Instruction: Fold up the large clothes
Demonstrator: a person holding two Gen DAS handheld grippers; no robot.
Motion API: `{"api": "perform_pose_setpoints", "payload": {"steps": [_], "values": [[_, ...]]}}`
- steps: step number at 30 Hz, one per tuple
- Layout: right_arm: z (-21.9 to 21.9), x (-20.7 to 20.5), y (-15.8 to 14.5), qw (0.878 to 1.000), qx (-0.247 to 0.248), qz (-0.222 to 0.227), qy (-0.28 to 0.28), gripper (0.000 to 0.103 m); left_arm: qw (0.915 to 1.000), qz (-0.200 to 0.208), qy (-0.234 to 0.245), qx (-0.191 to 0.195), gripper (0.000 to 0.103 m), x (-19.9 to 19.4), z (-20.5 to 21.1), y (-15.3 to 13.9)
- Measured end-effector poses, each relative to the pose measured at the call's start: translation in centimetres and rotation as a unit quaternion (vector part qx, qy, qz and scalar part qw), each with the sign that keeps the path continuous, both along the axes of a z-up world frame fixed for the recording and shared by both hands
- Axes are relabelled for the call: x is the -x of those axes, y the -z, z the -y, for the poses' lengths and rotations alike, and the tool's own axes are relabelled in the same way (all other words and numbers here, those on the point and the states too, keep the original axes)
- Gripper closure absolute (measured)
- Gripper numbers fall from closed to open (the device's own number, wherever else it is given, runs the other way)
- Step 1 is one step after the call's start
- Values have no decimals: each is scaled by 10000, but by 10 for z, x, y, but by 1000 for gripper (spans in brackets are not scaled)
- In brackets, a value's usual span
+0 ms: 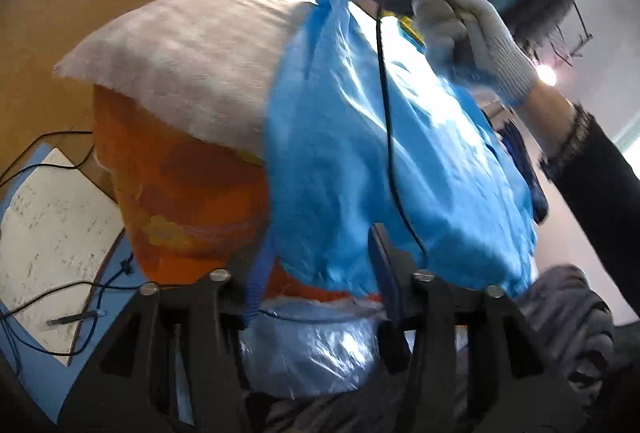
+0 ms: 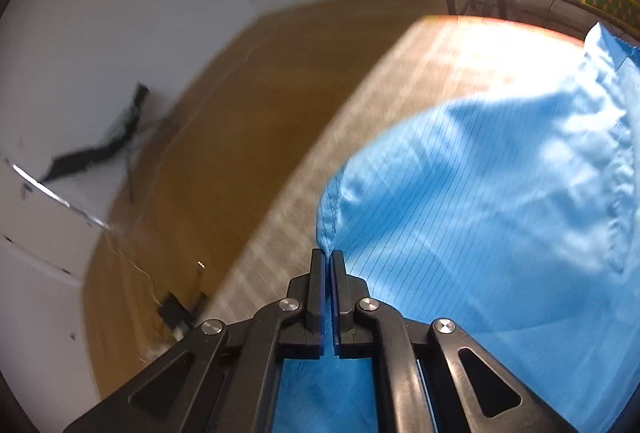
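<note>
- The thin, bright blue pinstriped fabric garment [image 2: 480, 213] fills the right half of the right wrist view, lying over the pale beige woven cloth covering the worktop [image 2: 304, 193]. One hemmed corner of it runs down to the lower centre of that frame.
- The right gripper [image 2: 328, 261] is clamped on that hemmed corner, its two black fingers pressed together with the seam pinched between them.
- In the left wrist view the same blue garment [image 1: 360, 153] hangs from the upper centre, where a white knitted glove [image 1: 476, 37] holds the other tool, down to the lower centre.
- The left gripper [image 1: 316, 273] stands with its fingers apart, the lower hem of the garment drooping between them. I cannot tell whether either pad touches it; no pinch shows.
- The garment's long axis appears to run from the pinched corner at the top down to the loose hem, so the left gripper is the nearer one to take that hem.
</note>
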State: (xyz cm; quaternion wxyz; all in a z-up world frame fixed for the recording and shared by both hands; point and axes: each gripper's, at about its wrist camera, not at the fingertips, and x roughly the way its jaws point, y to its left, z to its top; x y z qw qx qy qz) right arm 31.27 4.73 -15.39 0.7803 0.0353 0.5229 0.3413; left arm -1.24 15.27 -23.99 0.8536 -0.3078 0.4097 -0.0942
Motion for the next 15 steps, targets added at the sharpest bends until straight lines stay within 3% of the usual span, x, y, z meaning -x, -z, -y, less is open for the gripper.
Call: {"api": "perform_pose_setpoints", "payload": {"steps": [4, 5, 6, 11, 15], "values": [[-20, 5, 19, 9981, 590, 165, -122, 95, 9997, -144, -158, -64, 50, -12, -2, 16], [-22, 4, 22, 9972, 719, 131, -130, 75, 9996, -186, -182, -51, 50, -15, -2, 20], [-18, 1, 22, 9973, 723, 77, -133, 65, 9997, -182, -182, 7, 50, -16, -3, 23], [40, 12, -6, 10000, -27, 4, -88, 65, 9989, -23, -197, 426, 50, -21, -15, 28], [93, 42, -18, 9972, 498, 540, -140, 69, 9953, 35, -394, 884, 50, -24, -29, 34]]}}
